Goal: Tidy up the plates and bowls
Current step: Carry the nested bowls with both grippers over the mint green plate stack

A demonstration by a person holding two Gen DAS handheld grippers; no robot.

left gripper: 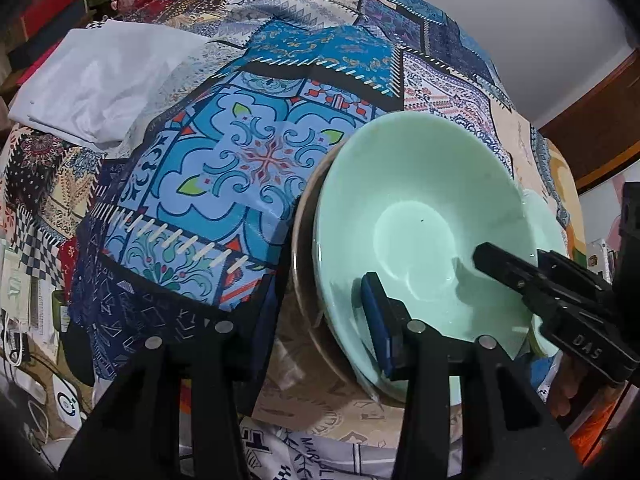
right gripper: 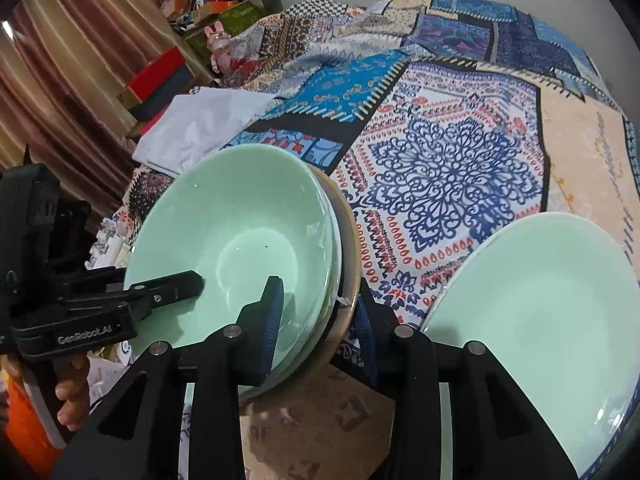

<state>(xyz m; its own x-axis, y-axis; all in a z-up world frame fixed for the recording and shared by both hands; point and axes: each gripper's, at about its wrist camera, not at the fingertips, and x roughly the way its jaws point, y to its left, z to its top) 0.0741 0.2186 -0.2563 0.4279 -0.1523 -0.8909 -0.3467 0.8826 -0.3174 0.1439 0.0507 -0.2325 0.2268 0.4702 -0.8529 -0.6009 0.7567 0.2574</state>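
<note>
A mint green bowl sits nested in a stack, with more green rims under it and a tan bowl at the bottom. My left gripper straddles the stack's left rim, its blue pad inside the bowl and its other finger outside, and the jaws stand apart from the rim. My right gripper straddles the opposite rim the same way, open. Each view shows a finger of the other gripper reaching into the bowl. A mint green plate lies to the right of the stack.
A patchwork tablecloth covers the table. A crumpled white cloth lies at the far left. Boxes and a pink toy crowd the room beyond the table. A person's hand holds the left gripper.
</note>
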